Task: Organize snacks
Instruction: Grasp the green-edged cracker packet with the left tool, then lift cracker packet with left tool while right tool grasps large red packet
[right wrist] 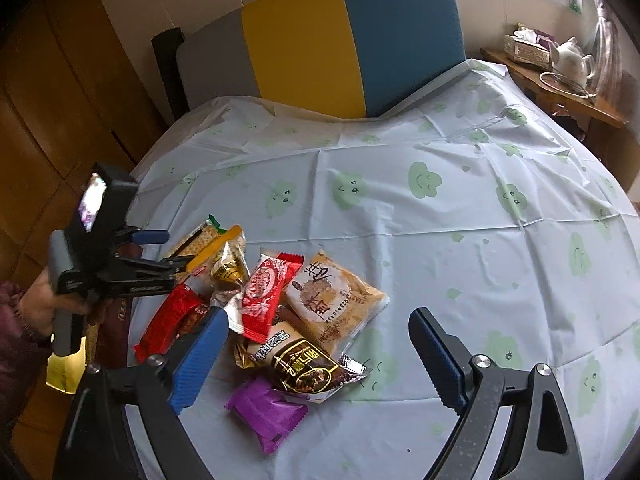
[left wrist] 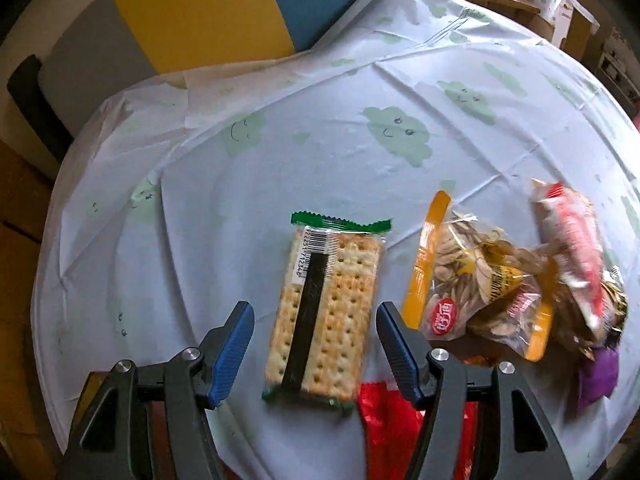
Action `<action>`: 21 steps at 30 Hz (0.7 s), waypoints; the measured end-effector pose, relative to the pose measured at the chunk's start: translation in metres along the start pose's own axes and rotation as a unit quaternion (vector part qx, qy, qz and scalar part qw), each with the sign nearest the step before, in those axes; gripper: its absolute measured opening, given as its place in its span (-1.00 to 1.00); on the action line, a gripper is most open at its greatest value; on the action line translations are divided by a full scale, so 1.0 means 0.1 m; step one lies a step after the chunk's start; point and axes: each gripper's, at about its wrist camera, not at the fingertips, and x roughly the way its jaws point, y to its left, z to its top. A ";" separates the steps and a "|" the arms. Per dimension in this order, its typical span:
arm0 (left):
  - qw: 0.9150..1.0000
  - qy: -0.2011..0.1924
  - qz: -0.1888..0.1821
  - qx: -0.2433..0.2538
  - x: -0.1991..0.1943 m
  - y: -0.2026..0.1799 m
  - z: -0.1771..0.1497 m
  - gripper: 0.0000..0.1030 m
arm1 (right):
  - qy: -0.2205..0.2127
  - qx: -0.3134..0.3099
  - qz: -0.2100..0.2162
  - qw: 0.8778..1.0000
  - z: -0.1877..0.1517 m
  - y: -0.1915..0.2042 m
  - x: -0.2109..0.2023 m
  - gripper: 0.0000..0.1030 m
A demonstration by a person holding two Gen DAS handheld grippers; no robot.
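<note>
A cracker pack (left wrist: 324, 312) with green ends lies flat on the table, between the open jaws of my left gripper (left wrist: 316, 320), which is not closed on it. A sunflower seed bag (left wrist: 468, 280) and a red-and-white packet (left wrist: 576, 248) lie to its right. In the right wrist view my right gripper (right wrist: 320, 344) is open and empty above a pile: a red-and-white wafer pack (right wrist: 264, 296), a tan pastry pack (right wrist: 332, 300), a brown packet (right wrist: 308, 368), a purple packet (right wrist: 268, 408) and a red packet (right wrist: 168, 320). The left gripper (right wrist: 156, 248) shows at the left.
The round table (right wrist: 480, 240) has a pale cloth with green cloud faces. A grey, yellow and blue chair back (right wrist: 320, 44) stands behind it. A side shelf with a white teapot (right wrist: 572, 56) is at the far right. A yellow item (right wrist: 64, 372) hangs by the left hand.
</note>
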 end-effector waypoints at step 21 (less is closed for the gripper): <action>0.975 -0.147 -0.084 -0.144 -1.24 -0.10 -1.23 -0.04 | 0.000 -0.023 -0.016 1.000 -0.02 0.03 0.02 0.78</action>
